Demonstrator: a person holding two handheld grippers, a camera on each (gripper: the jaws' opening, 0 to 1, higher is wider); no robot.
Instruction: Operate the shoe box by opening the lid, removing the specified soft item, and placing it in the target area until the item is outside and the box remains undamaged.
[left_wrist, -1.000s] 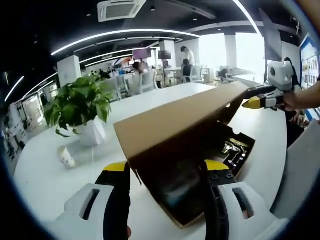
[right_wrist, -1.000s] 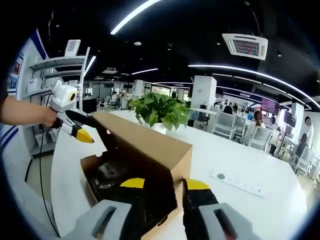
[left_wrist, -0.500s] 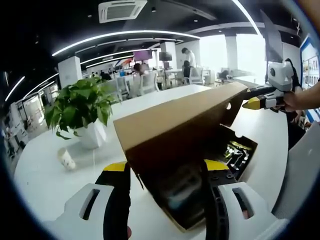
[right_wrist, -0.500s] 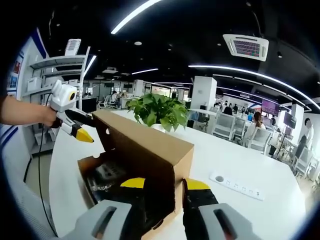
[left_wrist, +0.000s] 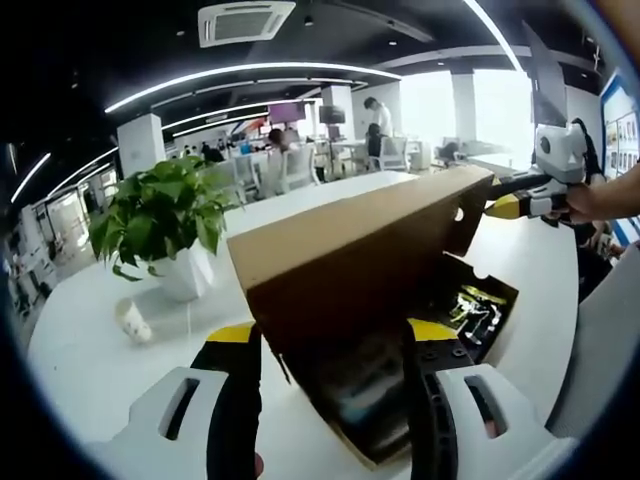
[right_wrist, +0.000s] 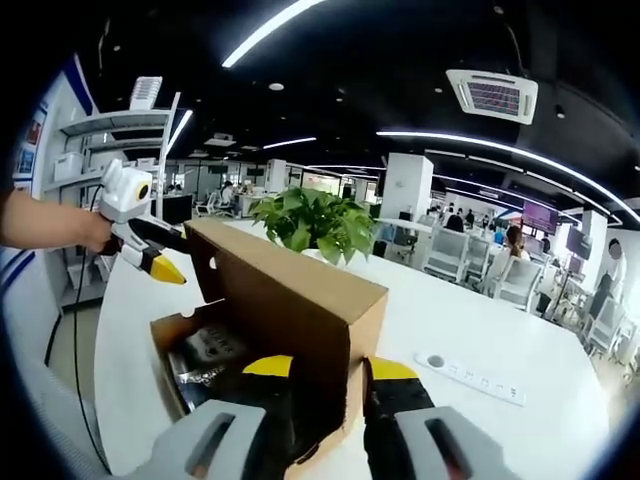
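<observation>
The brown cardboard shoe box (left_wrist: 470, 335) (right_wrist: 165, 335) lies on a white table with its lid (left_wrist: 360, 235) (right_wrist: 290, 280) tilted up. My left gripper (left_wrist: 332, 333) has the lid's near end between its jaws and holds it raised. It also appears at the lid's far end as the left gripper (right_wrist: 172, 255). My right gripper (right_wrist: 331, 368) clamps the opposite end of the lid and appears as the right gripper (left_wrist: 503, 195). Inside the box lie dark contents with shiny bits (left_wrist: 478, 300) (right_wrist: 205, 350), partly hidden by the lid.
A potted plant (left_wrist: 160, 215) (right_wrist: 315, 225) stands on the white table (left_wrist: 110, 360) behind the box, with a paper cup (left_wrist: 130, 318) lying beside it. A power strip (right_wrist: 470, 378) lies to the right. A grey board (left_wrist: 610, 340) stands close by. People sit at desks far behind.
The lid has tilted up a little further at both ends, and slightly more of the box's inside shows. Both grippers keep their places on the lid.
</observation>
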